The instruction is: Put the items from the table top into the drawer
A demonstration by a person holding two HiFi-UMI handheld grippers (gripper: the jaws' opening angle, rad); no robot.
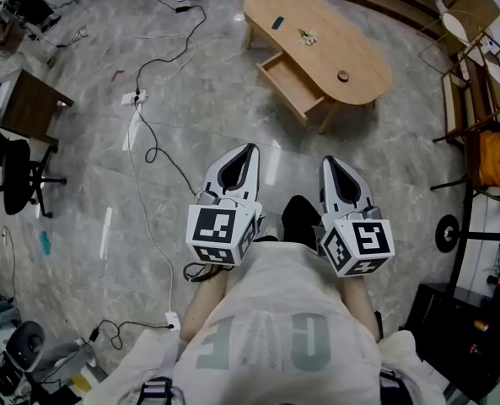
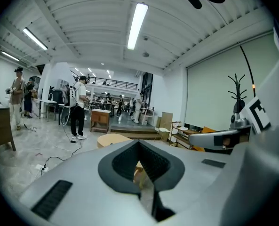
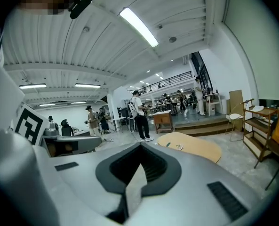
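With the left gripper (image 1: 243,154) and right gripper (image 1: 332,165) both closed and empty, well short of the table (image 1: 359,53), its blue piece (image 1: 277,23), pale bit (image 1: 307,35) and disc (image 1: 343,76), beside the open drawer (image 1: 287,83), looked light and rigid, best pinched across their widths.

A big work hall, like a robot lab, is seen. The grey floor (image 1: 207,116) is crossed by long cables (image 1: 159,153) that are plugged into a power strip (image 1: 131,99). A desk (image 1: 30,106) and an office chair (image 1: 18,175) are set at one side, and shelves (image 3: 258,131) at the other. A white ribbed ceiling (image 2: 83,27) is lit by long lights (image 2: 138,25). People (image 2: 78,108) are seen standing about among more desks far back. A railed walkway (image 2: 115,84) is built high up. A low wooden table (image 1: 317,40) is placed in the middle.
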